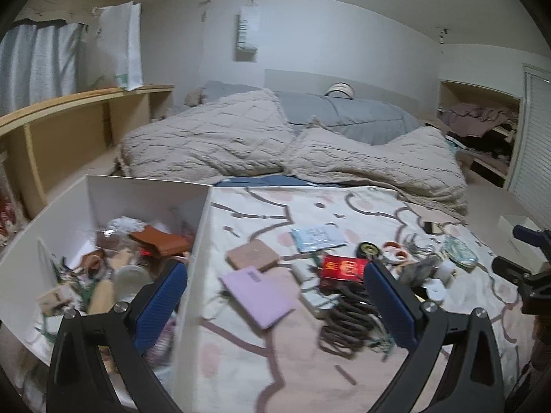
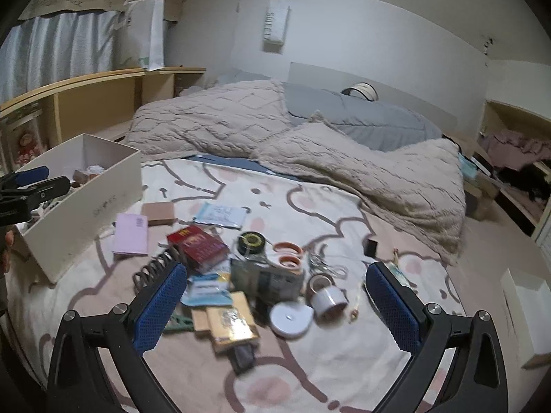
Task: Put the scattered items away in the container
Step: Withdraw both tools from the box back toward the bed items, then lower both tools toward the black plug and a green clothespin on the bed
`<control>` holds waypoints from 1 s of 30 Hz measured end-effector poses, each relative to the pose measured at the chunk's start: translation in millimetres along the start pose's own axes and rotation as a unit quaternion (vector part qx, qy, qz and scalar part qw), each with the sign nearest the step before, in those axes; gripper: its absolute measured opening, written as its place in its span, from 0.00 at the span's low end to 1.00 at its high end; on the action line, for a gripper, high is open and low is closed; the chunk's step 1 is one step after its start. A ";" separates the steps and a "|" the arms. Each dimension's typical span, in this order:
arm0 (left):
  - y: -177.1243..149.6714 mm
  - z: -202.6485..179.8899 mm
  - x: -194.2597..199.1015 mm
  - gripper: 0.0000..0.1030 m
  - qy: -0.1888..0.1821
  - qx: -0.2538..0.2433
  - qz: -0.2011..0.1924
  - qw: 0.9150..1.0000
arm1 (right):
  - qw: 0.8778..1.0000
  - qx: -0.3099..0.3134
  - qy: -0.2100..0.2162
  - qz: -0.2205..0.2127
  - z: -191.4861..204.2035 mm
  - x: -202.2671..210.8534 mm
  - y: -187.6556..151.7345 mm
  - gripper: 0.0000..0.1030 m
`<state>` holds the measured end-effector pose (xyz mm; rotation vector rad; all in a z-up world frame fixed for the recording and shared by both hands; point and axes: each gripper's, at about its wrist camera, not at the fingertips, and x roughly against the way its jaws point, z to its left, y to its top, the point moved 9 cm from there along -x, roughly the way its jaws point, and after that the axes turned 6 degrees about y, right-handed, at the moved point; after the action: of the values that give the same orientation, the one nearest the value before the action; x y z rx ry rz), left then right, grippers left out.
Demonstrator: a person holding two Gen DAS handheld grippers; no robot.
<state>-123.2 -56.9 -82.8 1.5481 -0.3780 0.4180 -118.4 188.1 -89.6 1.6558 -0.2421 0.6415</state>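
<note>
Both claws were spread wide with nothing in them: the left gripper [image 1: 275, 296] straddled the near wall of the white box [image 1: 203, 241], one finger over the stuff already inside, while the right gripper [image 2: 275, 296] hung over the clutter. That pile sat on the patterned blanket [image 2: 310, 378] right of the box, the lilac card [image 2: 131, 234] and brown pad [image 2: 158, 213] just beside its wall, then the red box [image 2: 198, 244], tape rolls [image 2: 287, 254] and white mug [image 2: 329, 301]. Bare blanket lay nearer the cameras, and the rumpled beige comforter [image 2: 344, 158] edged the far side.
</note>
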 end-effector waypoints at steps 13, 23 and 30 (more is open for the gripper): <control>-25.1 -52.1 -13.0 1.00 -0.038 -0.030 0.013 0.999 | 0.999 -0.038 -0.010 -0.014 -34.9 -5.9 -31.0 1.00; -49.3 -80.3 -19.6 1.00 -0.085 -0.049 0.039 0.994 | 0.997 -0.056 0.024 0.039 -33.0 -27.9 -60.8 1.00; -70.5 -111.8 -15.3 1.00 -0.140 -0.094 0.059 0.984 | 0.994 -0.049 0.061 0.071 -16.6 -43.2 -82.9 0.96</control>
<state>-105.5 55.9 -151.1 1.4045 -0.7110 0.2469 -116.8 212.0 -181.6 1.5080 -0.3011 0.8232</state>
